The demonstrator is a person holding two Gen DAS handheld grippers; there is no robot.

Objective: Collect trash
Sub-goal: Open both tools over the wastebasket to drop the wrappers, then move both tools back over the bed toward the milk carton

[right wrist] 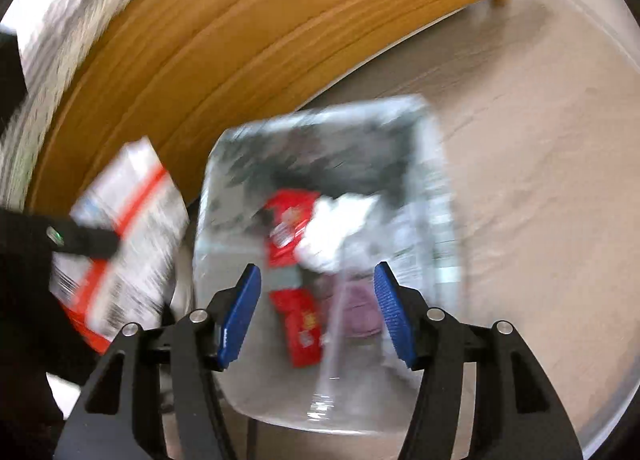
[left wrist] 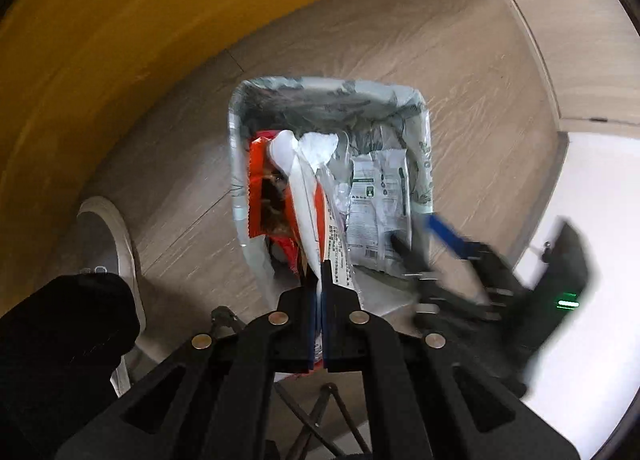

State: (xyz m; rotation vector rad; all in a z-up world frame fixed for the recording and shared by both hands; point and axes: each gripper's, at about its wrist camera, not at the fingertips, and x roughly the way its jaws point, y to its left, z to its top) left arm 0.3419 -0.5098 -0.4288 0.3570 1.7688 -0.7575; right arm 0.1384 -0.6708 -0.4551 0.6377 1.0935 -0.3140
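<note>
Here, left gripper (left wrist: 320, 280) pinching wrapper (left wrist: 316, 195) above bin (left wrist: 236, 163): part pads over centre; right gripper (right wrist: 316, 312), spread and empty, at three o'clock.

The black left gripper with blue-padded fingers (left wrist: 320, 280) points steeply downward, its jaws pressed together on a white-and-orange printed wrapper (left wrist: 310, 195). To its right, the matching black right gripper with blue ribbed pads (right wrist: 316, 312) also tilts steeply down, its jaws standing well apart with nothing pinched between them. In the left wrist view the right one shows only as a blur.
</note>
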